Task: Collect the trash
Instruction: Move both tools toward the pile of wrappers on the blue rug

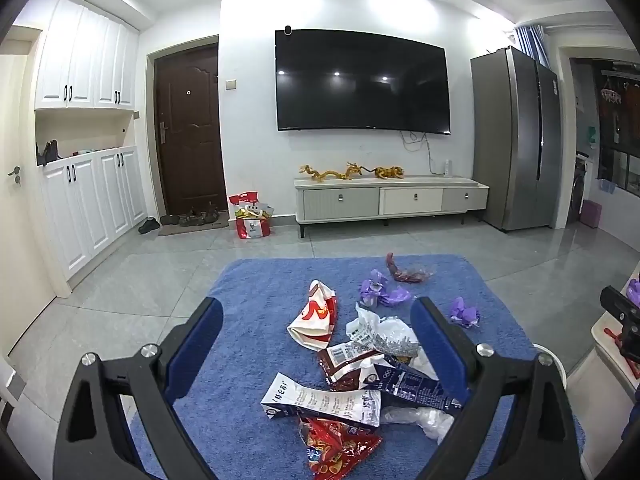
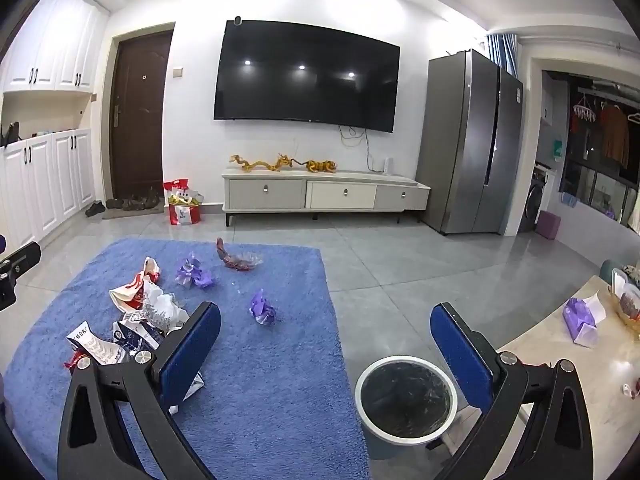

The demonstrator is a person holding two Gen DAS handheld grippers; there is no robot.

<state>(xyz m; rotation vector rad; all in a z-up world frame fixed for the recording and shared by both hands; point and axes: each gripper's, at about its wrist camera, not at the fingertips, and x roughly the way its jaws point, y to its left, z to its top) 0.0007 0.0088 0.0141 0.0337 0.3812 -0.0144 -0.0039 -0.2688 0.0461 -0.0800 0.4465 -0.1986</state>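
Crumpled wrappers lie scattered on a blue rug [image 1: 256, 280] [image 2: 280, 400]. My left gripper [image 1: 318, 334] is open above a pile: a red-and-white bag [image 1: 314, 316], a white printed wrapper [image 1: 320, 398], a red snack bag [image 1: 336, 446], a dark blue pack [image 1: 412, 384]. Purple wrappers [image 1: 380, 288] [image 2: 263, 308] and a dark red wrapper [image 1: 404, 270] [image 2: 236, 258] lie farther out. My right gripper [image 2: 326, 338] is open and empty, over the rug's right edge. A round white-rimmed bin [image 2: 406, 398] with a black liner stands on the floor below it.
A TV cabinet [image 1: 390, 200] and wall TV stand ahead, a fridge [image 1: 516, 140] to the right. A red bag [image 1: 252, 216] stands by the door. A table [image 2: 600, 360] with a purple tissue pack [image 2: 582, 320] is at the right.
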